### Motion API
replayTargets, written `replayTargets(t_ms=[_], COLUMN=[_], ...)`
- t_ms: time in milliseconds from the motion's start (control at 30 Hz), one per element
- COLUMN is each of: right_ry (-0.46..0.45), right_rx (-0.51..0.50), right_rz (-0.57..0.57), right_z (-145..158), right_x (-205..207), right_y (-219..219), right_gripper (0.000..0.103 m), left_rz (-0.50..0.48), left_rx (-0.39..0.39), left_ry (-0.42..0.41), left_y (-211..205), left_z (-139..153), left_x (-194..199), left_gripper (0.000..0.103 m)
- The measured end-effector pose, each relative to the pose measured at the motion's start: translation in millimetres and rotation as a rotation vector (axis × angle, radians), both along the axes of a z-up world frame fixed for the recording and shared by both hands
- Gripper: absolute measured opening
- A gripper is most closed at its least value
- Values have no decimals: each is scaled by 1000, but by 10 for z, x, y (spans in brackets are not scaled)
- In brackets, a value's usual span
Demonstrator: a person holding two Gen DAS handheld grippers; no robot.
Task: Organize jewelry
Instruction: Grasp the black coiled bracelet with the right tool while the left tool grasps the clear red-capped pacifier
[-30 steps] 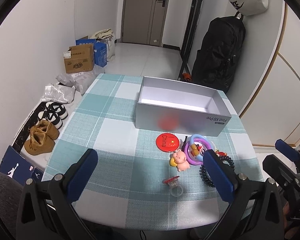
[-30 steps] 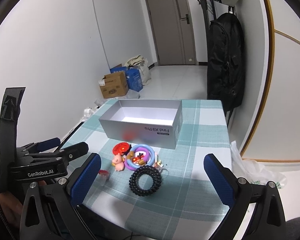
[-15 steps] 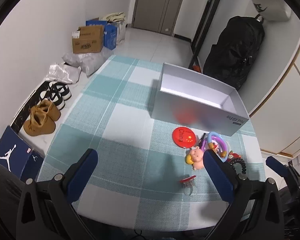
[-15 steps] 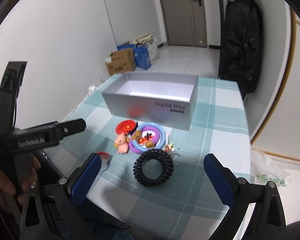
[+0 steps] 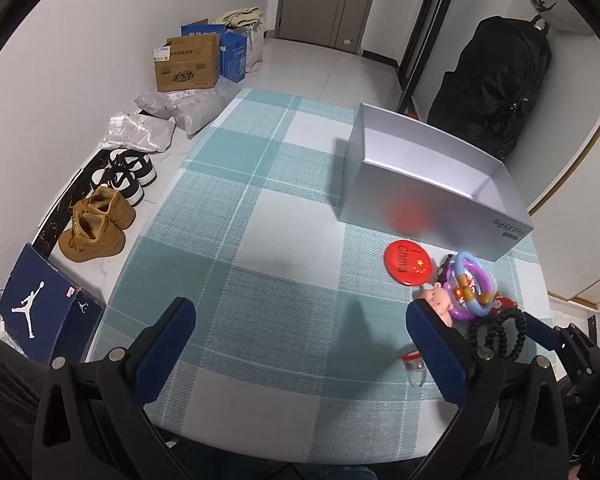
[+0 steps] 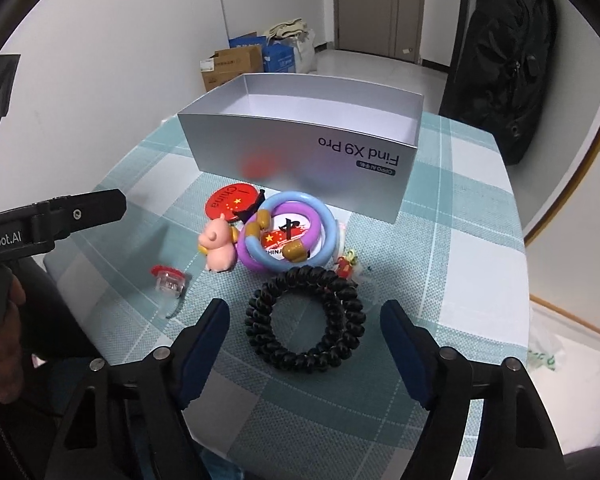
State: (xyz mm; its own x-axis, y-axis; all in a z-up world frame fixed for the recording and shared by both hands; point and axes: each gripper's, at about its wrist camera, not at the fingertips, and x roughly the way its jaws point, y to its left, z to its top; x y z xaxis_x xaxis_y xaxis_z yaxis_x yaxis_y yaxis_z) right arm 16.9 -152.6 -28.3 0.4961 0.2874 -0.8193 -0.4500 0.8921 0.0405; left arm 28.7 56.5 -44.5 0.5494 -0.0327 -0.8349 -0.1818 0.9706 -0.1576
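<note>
A black coil bracelet [image 6: 260, 316] lies on the checked tablecloth, between the tips of my right gripper [image 6: 304, 310]. The jaws are closing and the pads stand clear of the coil on both sides. Behind the coil lie linked blue and purple rings [image 6: 288, 236], a pink pig figure [image 6: 218, 246], a red round badge [image 6: 230, 202], a small red charm [image 6: 346, 264] and a red-topped clear ring [image 6: 168, 278]. The open silver box [image 6: 300, 148] stands further back. My left gripper [image 5: 300, 312] hangs open over bare cloth, left of the pile [image 5: 470, 284].
The table's near edge [image 5: 300, 452] runs just under both grippers. Shoes [image 5: 96, 228], a dark blue shoebox [image 5: 44, 304] and cardboard boxes [image 5: 186, 64] sit on the floor to the left. A black backpack [image 5: 496, 80] hangs behind the silver box. A hand [image 6: 4, 344] holds the left gripper.
My right gripper has come down and closer to the black coil bracelet, and its jaws have narrowed. The left gripper has drifted lower, so the pile now sits at its right.
</note>
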Motion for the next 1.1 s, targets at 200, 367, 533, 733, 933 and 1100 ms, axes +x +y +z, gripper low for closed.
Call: replayTargets(t_ms=[200, 367, 533, 733, 933, 1100], right_ry=[29, 28, 37, 38, 23, 18], right_rx=[15, 24, 45, 85, 123, 170], right_rz=[-20, -35, -31, -29, -31, -46], right_z=[-50, -31, -20, 26, 101, 160], right_x=[73, 93, 81, 45, 8, 11], right_y=[-36, -67, -76, -118, -156, -225], right_gripper=[64, 52, 48, 45, 44, 44], left_rz=[2, -5, -15, -24, -36, -73], left_rx=[-25, -26, -26, -22, -21, -53], left_ry=[23, 15, 16, 4, 8, 32], left_y=[13, -4, -24, -55, -70, -108], left_z=[-34, -14, -4, 28, 18, -22], left_x=[26, 35, 28, 4, -2, -34], left_gripper=[102, 102, 102, 102, 102, 102])
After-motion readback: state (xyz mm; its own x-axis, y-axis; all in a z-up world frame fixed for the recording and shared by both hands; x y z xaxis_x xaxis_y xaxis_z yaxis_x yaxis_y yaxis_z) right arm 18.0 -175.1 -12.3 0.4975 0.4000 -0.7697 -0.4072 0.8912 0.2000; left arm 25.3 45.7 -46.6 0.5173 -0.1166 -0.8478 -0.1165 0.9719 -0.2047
